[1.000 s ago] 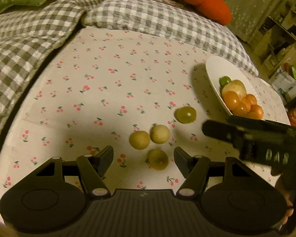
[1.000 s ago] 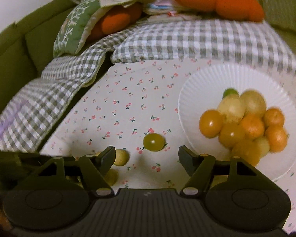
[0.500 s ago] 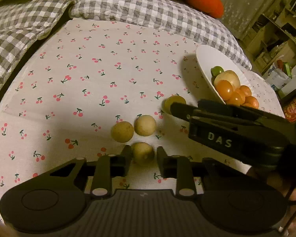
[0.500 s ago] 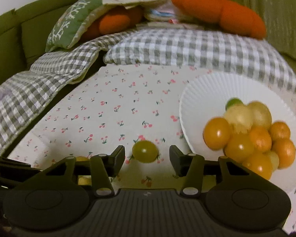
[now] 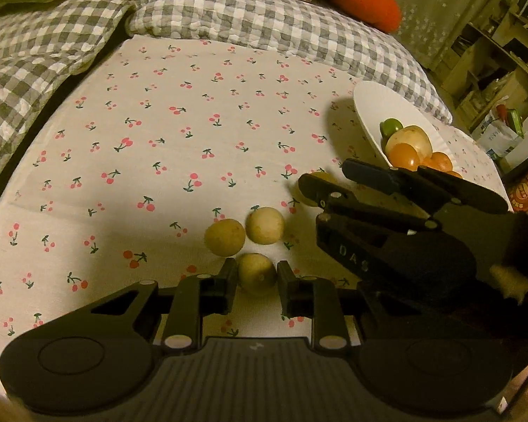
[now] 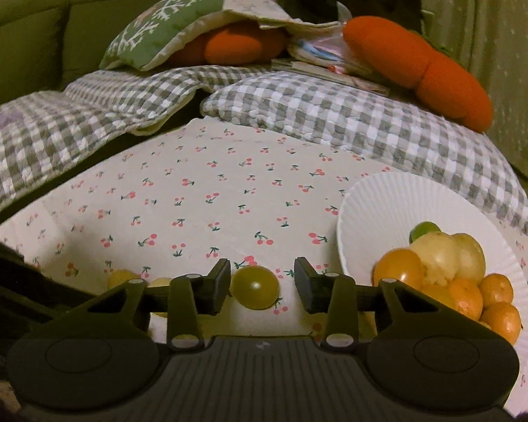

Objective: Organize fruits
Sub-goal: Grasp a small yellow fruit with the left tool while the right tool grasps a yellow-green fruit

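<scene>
Low centre of the left wrist view: pale round fruit (image 5: 256, 274) clamped between the left claw (image 5: 255, 283) pads, on the cherry-print cloth (image 5: 179, 147). Right claw (image 6: 262, 283) jaws have just been closing, green-yellow fruit (image 6: 254, 286) between them, touching the left pad, gap at the right. White plate (image 6: 376, 207) of fruit at right, partly hidden.
</scene>
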Available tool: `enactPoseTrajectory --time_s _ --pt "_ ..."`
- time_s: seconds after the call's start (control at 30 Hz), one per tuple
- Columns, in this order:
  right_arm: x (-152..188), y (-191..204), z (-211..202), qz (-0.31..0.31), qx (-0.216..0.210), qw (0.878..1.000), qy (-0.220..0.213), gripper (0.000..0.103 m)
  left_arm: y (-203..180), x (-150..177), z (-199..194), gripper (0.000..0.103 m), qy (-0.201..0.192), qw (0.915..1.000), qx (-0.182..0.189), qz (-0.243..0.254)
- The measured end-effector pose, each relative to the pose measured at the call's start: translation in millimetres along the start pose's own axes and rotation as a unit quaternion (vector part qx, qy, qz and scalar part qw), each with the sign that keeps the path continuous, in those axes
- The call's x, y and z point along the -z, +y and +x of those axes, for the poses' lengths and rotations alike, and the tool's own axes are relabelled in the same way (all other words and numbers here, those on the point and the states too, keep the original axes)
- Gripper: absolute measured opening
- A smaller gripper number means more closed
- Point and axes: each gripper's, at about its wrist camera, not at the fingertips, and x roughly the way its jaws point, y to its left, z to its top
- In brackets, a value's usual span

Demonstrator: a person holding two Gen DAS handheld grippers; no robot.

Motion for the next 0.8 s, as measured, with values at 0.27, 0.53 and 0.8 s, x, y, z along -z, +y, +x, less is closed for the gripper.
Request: enactPoseTrajectory --time_s 0.27,0.53,0.8 --pt "2.7 6.0 2.5 -0.031 0.012 0.999 0.001 0.027 6.3 -2.4 0.0 0.014 0.003 0.9999 -0.003 -0.011" --pt "0.1 9.2 -1.8 -0.034 0.009 0.999 0.006 0.026 8.7 -6.7 -9.1 0.014 -0.011 0.9999 -0.001 -0.012" --pt "-11.7 3.1 -15.5 0.001 -0.004 1.000 -0.006 0.026 10.6 -11.3 -21.3 0.014 -0.037 0.9993 -0.010 -0.006"
